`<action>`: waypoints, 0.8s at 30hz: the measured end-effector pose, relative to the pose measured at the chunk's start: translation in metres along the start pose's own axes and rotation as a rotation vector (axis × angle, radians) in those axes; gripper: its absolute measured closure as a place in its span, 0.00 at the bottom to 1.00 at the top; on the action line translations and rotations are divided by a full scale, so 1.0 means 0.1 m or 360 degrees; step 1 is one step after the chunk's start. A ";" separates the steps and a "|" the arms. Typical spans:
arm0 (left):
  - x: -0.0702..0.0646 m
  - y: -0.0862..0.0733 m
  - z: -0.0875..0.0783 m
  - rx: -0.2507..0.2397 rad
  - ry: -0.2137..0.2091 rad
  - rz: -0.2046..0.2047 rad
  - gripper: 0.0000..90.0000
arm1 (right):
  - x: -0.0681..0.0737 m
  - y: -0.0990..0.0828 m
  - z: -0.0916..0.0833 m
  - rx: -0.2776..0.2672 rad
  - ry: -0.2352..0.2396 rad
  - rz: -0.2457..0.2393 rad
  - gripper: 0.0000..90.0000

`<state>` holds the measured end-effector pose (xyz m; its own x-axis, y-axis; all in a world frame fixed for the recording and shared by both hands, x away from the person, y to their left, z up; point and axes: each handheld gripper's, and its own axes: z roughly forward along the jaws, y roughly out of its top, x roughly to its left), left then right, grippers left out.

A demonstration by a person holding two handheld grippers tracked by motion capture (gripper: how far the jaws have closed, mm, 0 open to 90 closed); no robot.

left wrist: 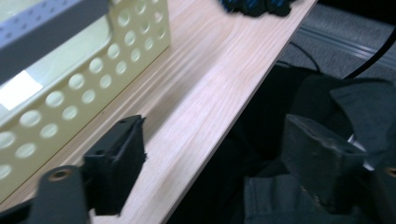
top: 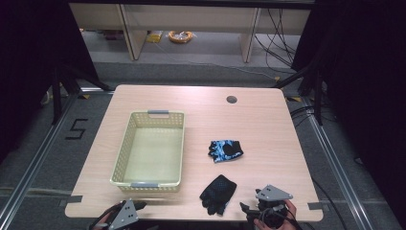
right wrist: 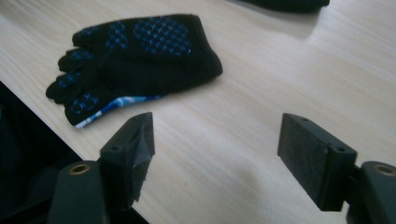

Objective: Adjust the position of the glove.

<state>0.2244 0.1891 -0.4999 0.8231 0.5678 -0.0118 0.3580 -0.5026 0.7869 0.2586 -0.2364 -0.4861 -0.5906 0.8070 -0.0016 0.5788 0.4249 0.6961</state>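
Left gripper view cuts off the basket [left wrist: 70, 79] and blurs a glove [left wrist: 256, 5] at the top edge.

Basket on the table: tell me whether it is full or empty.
Empty. In the high view the basket shows its bare floor; both gloves, black glove and blue patterned glove, lie outside on the table.

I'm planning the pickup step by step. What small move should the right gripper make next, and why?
Probably ease the right gripper forward and toward the black glove at the table's near edge. Its jaws stand open and empty over bare wood, with the glove just ahead and to one side, not yet between them.
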 end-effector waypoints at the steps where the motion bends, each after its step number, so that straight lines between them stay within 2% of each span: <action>1: -0.01 0.01 -0.01 0.0014 -0.0003 -0.0001 0.30 | -0.02 0.01 0.01 -0.0044 0.0007 -0.0026 0.38; 2: -0.02 0.01 0.00 -0.0007 -0.0023 -0.0026 0.35 | -0.01 0.02 -0.01 -0.0042 0.0025 0.0012 0.41; 3: -0.02 0.04 0.00 0.0003 -0.0025 0.0021 0.41 | -0.03 0.03 0.00 -0.0067 0.0035 -0.0020 0.45; 4: -0.05 0.04 0.02 -0.0054 -0.0031 -0.0012 0.46 | -0.01 0.05 -0.01 -0.0082 0.0038 0.0015 0.50; 6: -0.06 0.09 0.03 -0.0073 -0.0050 0.0013 0.59 | -0.04 0.10 -0.01 -0.0097 0.0057 -0.0036 0.59; 7: -0.10 0.13 0.08 -0.0128 -0.0067 -0.0018 0.63 | -0.04 0.12 -0.01 -0.0106 0.0062 -0.0044 0.65; 8: -0.09 0.17 0.09 -0.0104 -0.0074 0.0032 0.68 | -0.04 0.15 -0.01 -0.0128 0.0053 -0.0090 0.75; 9: -0.14 0.23 0.14 -0.0124 -0.0090 0.0044 0.73 | -0.05 0.17 -0.01 -0.0119 0.0052 -0.0118 0.77; 10: -0.15 0.27 0.16 -0.0112 -0.0107 0.0090 0.80 | -0.06 0.20 0.01 -0.0130 0.0031 -0.0157 0.86; 11: -0.19 0.33 0.23 -0.0110 -0.0123 0.0133 0.83 | -0.05 0.22 0.02 -0.0130 0.0033 -0.0162 0.88; 12: -0.22 0.36 0.28 -0.0127 -0.0139 0.0124 0.86 | -0.06 0.25 0.03 -0.0124 0.0046 -0.0202 0.91; 13: -0.25 0.42 0.37 -0.0102 -0.0166 0.0154 0.88 | -0.06 0.27 0.05 -0.0128 0.0059 -0.0213 0.94; 14: -0.26 0.45 0.42 -0.0087 -0.0190 0.0169 0.90 | -0.04 0.29 0.08 -0.0123 0.0071 -0.0208 0.96; 15: -0.28 0.49 0.49 -0.0087 -0.0199 0.0192 0.92 | -0.06 0.31 0.10 -0.0128 0.0075 -0.0253 0.98; 16: -0.29 0.55 0.57 -0.0072 -0.0217 0.0236 0.94 | -0.04 0.34 0.12 -0.0114 0.0089 -0.0244 1.00; 17: -0.32 0.58 0.65 -0.0108 -0.0234 0.0200 0.95 | -0.05 0.37 0.17 -0.0111 0.0097 -0.0275 1.00; 18: -0.31 0.61 0.68 -0.0068 -0.0253 0.0229 0.97 | -0.06 0.39 0.20 -0.0115 0.0103 -0.0283 1.00; 20: -0.32 0.68 0.80 -0.0100 -0.0243 0.0207 0.99 | -0.07 0.43 0.27 -0.0124 0.0113 -0.0289 1.00; 21: -0.30 0.73 0.86 -0.0065 -0.0271 0.0232 0.99 | -0.08 0.45 0.30 -0.0121 0.0112 -0.0282 1.00; 22: -0.31 0.75 0.91 -0.0073 -0.0271 0.0212 0.99 | -0.08 0.47 0.35 -0.0120 0.0124 -0.0270 1.00; 23: -0.30 0.77 0.96 -0.0079 -0.0283 0.0212 0.99 | -0.10 0.49 0.38 -0.0120 0.0126 -0.0292 1.00; 24: -0.31 0.80 1.01 -0.0063 -0.0274 0.0242 0.99 | -0.10 0.50 0.40 -0.0114 0.0133 -0.0282 1.00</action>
<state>0.2724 0.0658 -0.4987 0.9305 0.3663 0.0066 0.2092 -0.5459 0.8113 0.3161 -0.2063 -0.4803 -0.7258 0.6843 -0.0709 0.4222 0.5244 0.7395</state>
